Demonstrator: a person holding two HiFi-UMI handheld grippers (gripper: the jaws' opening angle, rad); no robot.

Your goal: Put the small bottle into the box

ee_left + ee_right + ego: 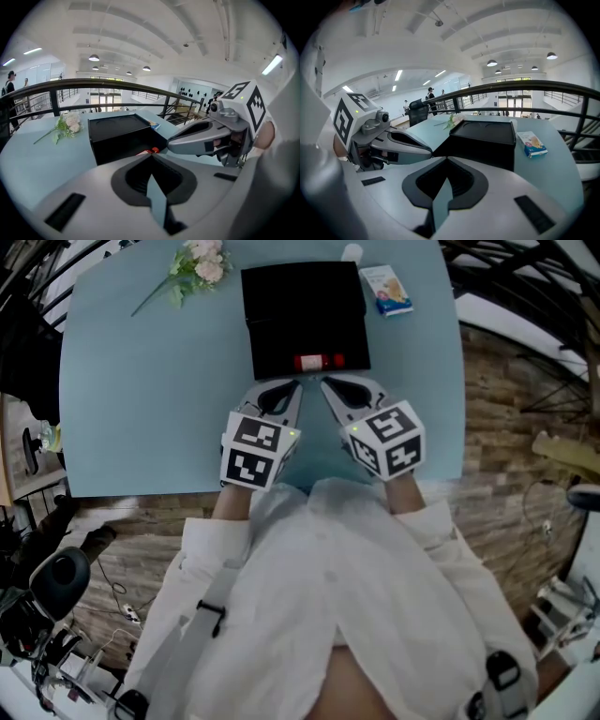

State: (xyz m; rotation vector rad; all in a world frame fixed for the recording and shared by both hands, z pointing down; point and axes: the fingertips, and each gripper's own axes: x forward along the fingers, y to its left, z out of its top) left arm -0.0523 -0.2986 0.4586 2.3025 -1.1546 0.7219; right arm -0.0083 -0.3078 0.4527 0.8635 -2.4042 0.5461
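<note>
A small red bottle (319,362) lies on its side at the foot of the black box's (302,296) near wall. In the left gripper view the small red bottle (148,151) peeks out just past the jaw tips; in the right gripper view it is hidden. My left gripper (292,384) and right gripper (326,382) sit side by side just short of the bottle, both pointing at the box. The left gripper (151,155) is shut and holds nothing. The right gripper (446,160) has its tips together too, with nothing in it. The box (483,136) has a flat top with shallow recesses.
On the light blue table (131,399), a bunch of pale flowers (199,263) lies at the far left. A small printed carton (386,289) lies to the right of the box, with a white object (352,251) beyond it. A railing (93,84) runs behind the table.
</note>
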